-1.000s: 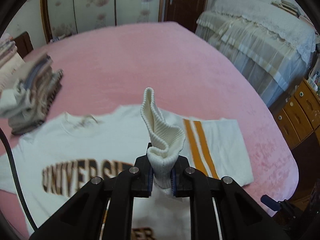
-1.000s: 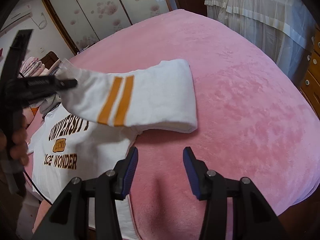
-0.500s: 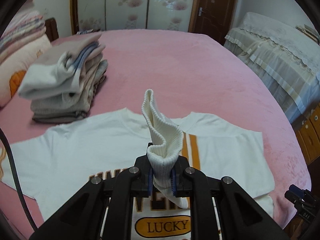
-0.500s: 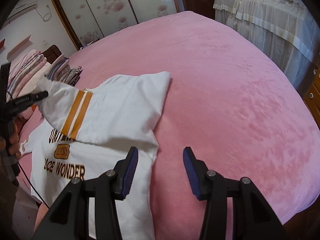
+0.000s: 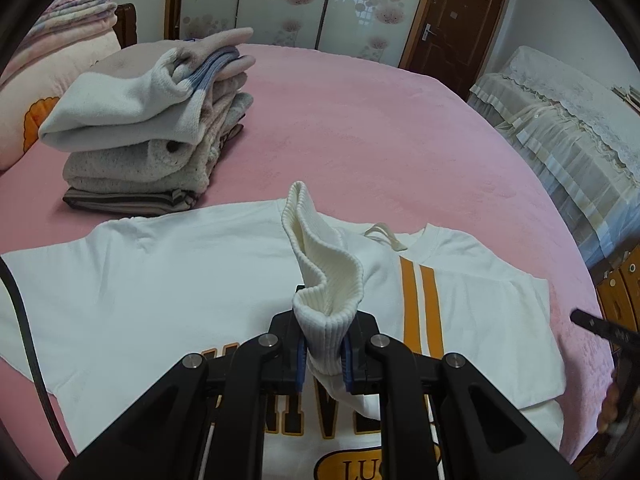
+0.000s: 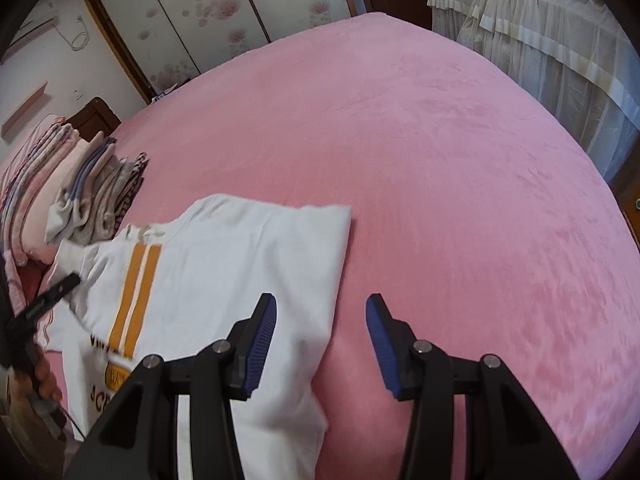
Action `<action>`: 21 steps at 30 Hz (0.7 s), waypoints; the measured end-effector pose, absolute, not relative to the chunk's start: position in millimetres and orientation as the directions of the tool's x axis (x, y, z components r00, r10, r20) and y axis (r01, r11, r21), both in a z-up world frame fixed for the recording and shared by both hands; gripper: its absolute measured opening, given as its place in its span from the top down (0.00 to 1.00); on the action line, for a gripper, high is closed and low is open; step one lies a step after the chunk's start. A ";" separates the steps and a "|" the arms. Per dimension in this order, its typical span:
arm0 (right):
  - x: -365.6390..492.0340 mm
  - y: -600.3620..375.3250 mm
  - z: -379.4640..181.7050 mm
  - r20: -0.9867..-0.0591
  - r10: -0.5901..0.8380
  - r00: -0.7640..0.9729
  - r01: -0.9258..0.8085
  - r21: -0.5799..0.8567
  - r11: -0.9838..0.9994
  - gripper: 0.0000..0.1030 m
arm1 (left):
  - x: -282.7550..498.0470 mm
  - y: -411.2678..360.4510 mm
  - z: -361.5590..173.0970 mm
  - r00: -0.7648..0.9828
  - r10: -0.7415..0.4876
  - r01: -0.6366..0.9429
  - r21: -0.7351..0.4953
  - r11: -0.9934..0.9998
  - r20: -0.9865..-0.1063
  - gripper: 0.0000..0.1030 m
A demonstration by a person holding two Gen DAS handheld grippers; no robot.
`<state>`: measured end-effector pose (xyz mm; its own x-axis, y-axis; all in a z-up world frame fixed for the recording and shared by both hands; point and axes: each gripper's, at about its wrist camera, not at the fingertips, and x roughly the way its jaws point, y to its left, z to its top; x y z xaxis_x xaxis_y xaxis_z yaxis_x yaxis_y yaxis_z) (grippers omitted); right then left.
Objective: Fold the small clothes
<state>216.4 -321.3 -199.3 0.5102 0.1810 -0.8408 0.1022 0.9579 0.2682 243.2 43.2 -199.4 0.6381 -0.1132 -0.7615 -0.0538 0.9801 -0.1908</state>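
The white sweatshirt (image 5: 168, 280) on the pink bed (image 5: 360, 128) now has its striped sleeve (image 5: 420, 300) drawn further across its chest by the left hand-held gripper (image 5: 324, 364), clamped on the ribbed cuff (image 5: 326, 276), while the right hand-held gripper (image 6: 320, 344), half-open and empty, has shifted over the folded edge.

Pink bed (image 6: 420, 152) (floral wardrobe (image 5: 280, 0) behind)

I am keeping the left hand-held gripper (image 5: 325, 354) angled downward, its jaws clamping a ribbed cuff (image 5: 326, 280). My right hand-held gripper (image 6: 320, 344) is pointing down too, jaws standing apart and gripping nothing. A hand (image 6: 38, 380), probably my left, is showing blurred at the edge.
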 end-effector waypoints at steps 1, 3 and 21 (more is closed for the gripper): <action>225.6 -324.2 -203.9 -0.847 0.187 0.498 0.110 0.276 0.955 0.54 | 241.9 43.6 -199.8 0.638 -0.114 -0.055 -0.192 0.980 -0.762 0.89; 248.2 -332.2 -218.9 -0.864 0.217 0.454 0.131 0.305 0.943 0.54 | 241.1 44.5 -202.6 0.634 -0.117 -0.057 -0.197 0.979 -0.764 0.89; 290.5 -302.6 -244.0 -0.904 -0.004 0.428 -0.005 -0.006 1.000 0.97 | 243.0 51.2 -232.8 0.606 -0.110 -0.087 -0.203 0.975 -0.788 0.89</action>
